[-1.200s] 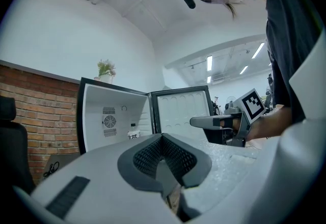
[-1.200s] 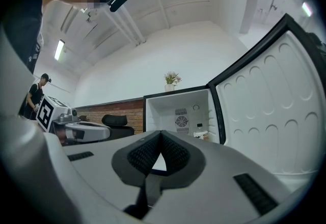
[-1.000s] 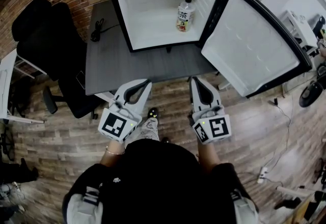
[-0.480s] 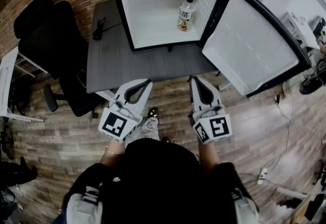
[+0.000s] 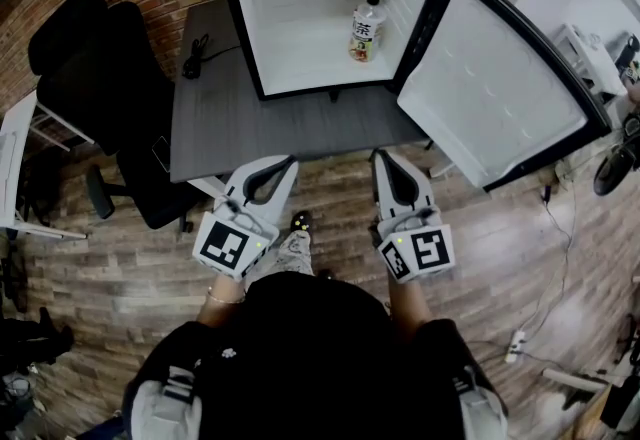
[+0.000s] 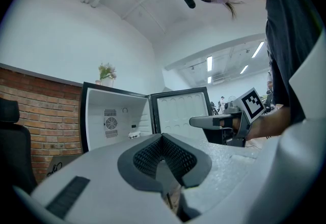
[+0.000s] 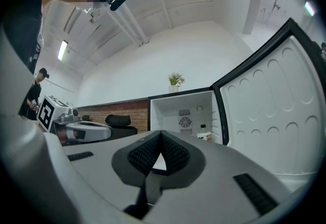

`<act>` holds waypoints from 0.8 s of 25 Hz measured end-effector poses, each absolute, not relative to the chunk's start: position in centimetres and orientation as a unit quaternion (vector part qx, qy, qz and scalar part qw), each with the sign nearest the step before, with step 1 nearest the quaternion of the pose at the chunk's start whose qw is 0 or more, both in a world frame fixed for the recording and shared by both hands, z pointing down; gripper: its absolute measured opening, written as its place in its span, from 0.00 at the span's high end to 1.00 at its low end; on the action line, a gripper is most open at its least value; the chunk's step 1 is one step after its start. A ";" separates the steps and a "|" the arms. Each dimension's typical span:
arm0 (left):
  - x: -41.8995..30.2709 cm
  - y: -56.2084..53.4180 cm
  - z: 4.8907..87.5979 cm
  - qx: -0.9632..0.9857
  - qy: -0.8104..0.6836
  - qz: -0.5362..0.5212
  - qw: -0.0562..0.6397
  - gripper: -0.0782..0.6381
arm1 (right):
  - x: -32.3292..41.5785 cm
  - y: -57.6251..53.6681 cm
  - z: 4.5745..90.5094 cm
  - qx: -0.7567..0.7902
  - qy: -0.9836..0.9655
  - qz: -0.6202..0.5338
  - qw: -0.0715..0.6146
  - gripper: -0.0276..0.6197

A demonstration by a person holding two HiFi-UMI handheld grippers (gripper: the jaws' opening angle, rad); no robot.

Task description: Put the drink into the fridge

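Note:
The drink, a clear bottle (image 5: 365,28) with a dark cap and a pale label, stands upright inside the open black mini fridge (image 5: 240,18), right of its middle. In the two gripper views only the bottle's top (image 6: 133,136) (image 7: 205,136) shows above the jaws. My left gripper (image 5: 291,161) and right gripper (image 5: 379,156) hover side by side over the floor at the table's near edge. Both point at the fridge. Each is shut with nothing held, the tips meeting in the left gripper view (image 6: 162,135) and the right gripper view (image 7: 162,132).
The fridge stands on a dark grey table (image 5: 250,133). Its white-lined door (image 5: 490,88) hangs open to the right. A black cable (image 5: 190,58) lies on the table's left side. A black office chair (image 5: 90,78) stands left of the table against a brick wall.

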State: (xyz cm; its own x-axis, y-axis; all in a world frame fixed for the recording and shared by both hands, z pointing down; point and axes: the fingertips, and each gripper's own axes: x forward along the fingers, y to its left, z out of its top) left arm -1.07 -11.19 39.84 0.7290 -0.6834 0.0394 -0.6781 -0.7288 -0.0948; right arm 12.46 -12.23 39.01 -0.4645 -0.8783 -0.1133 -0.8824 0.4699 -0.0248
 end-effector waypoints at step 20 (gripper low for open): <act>-0.3 -15.2 40.4 -0.931 0.363 -0.035 0.024 0.90 | 13.5 -16.1 39.8 -0.524 0.850 -0.001 0.059 0.96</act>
